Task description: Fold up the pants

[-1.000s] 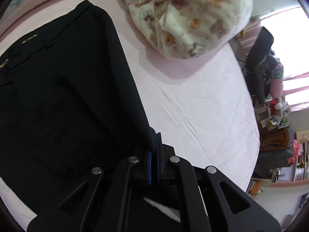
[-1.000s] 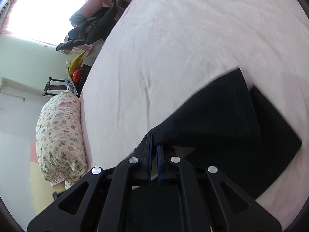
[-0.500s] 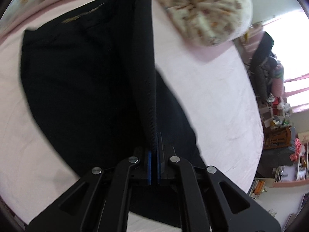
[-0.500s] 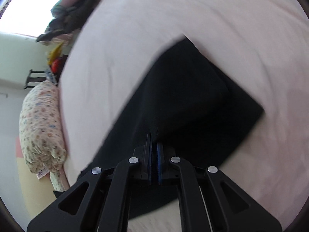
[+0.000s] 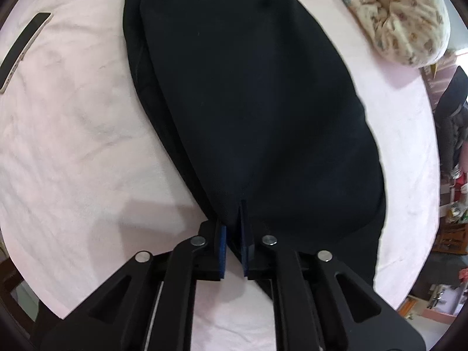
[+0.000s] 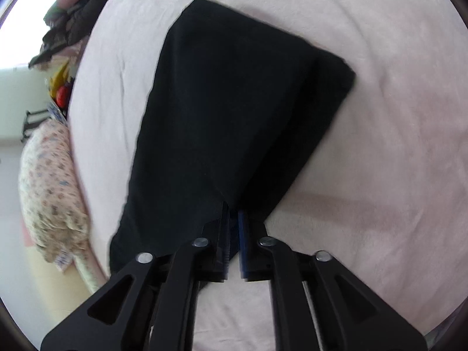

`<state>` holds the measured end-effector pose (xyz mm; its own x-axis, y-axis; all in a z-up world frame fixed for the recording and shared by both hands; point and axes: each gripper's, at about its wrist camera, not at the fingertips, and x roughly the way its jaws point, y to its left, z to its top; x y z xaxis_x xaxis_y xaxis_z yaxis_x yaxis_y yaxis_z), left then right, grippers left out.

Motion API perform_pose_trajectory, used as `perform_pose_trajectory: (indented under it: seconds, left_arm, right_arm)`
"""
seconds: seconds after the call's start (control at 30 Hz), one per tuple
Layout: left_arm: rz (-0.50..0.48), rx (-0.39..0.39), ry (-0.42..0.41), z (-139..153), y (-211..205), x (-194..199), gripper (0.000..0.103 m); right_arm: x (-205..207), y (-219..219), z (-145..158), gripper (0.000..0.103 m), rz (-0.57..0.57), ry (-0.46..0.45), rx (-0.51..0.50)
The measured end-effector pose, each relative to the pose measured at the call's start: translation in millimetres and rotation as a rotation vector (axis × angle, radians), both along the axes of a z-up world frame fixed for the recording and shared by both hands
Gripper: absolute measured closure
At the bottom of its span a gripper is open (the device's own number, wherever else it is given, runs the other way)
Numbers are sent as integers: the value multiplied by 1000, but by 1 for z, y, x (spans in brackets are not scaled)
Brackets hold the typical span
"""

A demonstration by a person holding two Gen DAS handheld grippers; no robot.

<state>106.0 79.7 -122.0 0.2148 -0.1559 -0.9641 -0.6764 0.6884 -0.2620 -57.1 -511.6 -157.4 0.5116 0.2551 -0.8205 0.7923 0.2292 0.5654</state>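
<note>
Lowered flat onto the bed (image 5: 73, 146), black pants (image 5: 257, 93) meet both slightly parted tools (image 5: 233, 228) (image 6: 233, 225).

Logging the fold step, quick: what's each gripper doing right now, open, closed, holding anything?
Left gripper: slightly open, black pants edge between its fingers.
Right gripper: slightly open, pants edge between its fingers.

There are no words, numbers or signs to read in either picture. The pillow (image 5: 400, 14) in the upper right of the left view has only small cartoon shapes on it, too blurry to tell.
</note>
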Motion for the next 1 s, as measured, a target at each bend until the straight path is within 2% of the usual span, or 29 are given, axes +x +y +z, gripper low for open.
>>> perform_pose_trajectory:
  seconds: [0.03,0.17,0.23,0.3,0.4,0.53,0.57,0.6,0.63,0.67,0.87,0.93,1.0]
  left_arm:
    - [-9,18,8,-1,-1,0,85]
    - [9,31,32,-1,4,-5,71]
    - [12,48,40,1,8,-9,58]
    - [9,52,34,2,11,-11,53]
    - [2,52,33,3,12,-14,44]
    - [-15,55,26,7,11,-18,36]
    - [-18,57,26,8,10,-17,36]
    - [-22,56,27,9,11,-21,35]
    - [-24,56,30,9,12,-23,35]
    - [-24,56,31,8,11,-21,35]
    - [-19,60,31,11,13,-29,32]
    - [-18,56,32,12,13,-31,31]
    - [-24,51,31,12,13,-33,31]
  right_arm:
    - [-7,-5,4,62,-39,-20,-14]
    - [-31,-35,11,61,-214,-98,-48]
    - [-34,-46,6,62,-264,-119,-29]
    - [-30,-54,0,62,-266,-128,1]
    - [-20,-55,-9,62,-254,-94,9]
    - [-14,-53,-16,62,-271,-119,17]
    - [-12,-53,-16,64,-269,-118,14]
    - [-9,-53,-17,71,-259,-109,2]
    - [-10,-52,-16,92,-250,-101,-11]
    - [-12,-52,-12,95,-242,-94,-30]
    - [-16,-48,28,99,-168,-118,-186]
    - [-17,-48,25,99,-167,-95,-195]
    - [-18,-46,11,99,-175,-24,-189]
